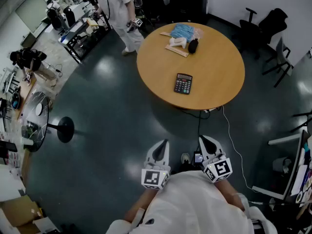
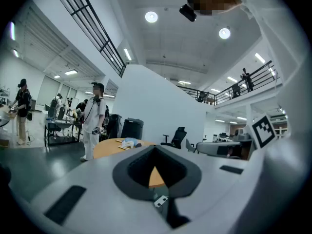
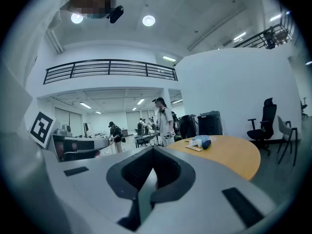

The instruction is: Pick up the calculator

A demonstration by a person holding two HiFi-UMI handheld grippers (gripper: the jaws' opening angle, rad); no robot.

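Nearest items: left gripper (image 1: 162, 146) and right gripper (image 1: 205, 141), held side by side in front of the wearer's white-clad chest, roughly level, aimed toward the round table (image 1: 214, 77) and well short of it. Jaw condition: each pair is closed together on nothing, as each gripper's own view confirms; only a small hollow behind the tips lets table wood or floor show through. Task item: calculator (image 1: 183, 83), dark, keys up, lying flat on the near half of the table, a little inside the near rim, alone on bare wood. Step in hand, by estimate: approach, with nothing touched yet. Handling note: walk up to the table's near rim, part one pair of jaws before descending, tilt that gripper downward and bring the jaws across the calculator's narrower sides. A thin flat body on smooth wood will likely slide if one jaw nudges it first, so both should meet it evenly. Other table contents, far side: blue bundle (image 1: 183, 31), small dark object (image 1: 193, 46) beside it, pale flat strip (image 1: 177, 50) beneath. Surface: round, light-brown wood, smooth. Room: open office hall with dark glossy floor (image 1: 112, 111); person in white (image 1: 119, 6) standing just beyond the table; black office chairs (image 1: 265, 23) to the table's right; white cable (image 1: 233, 140) trailing from under the table; cluttered desks to its left.
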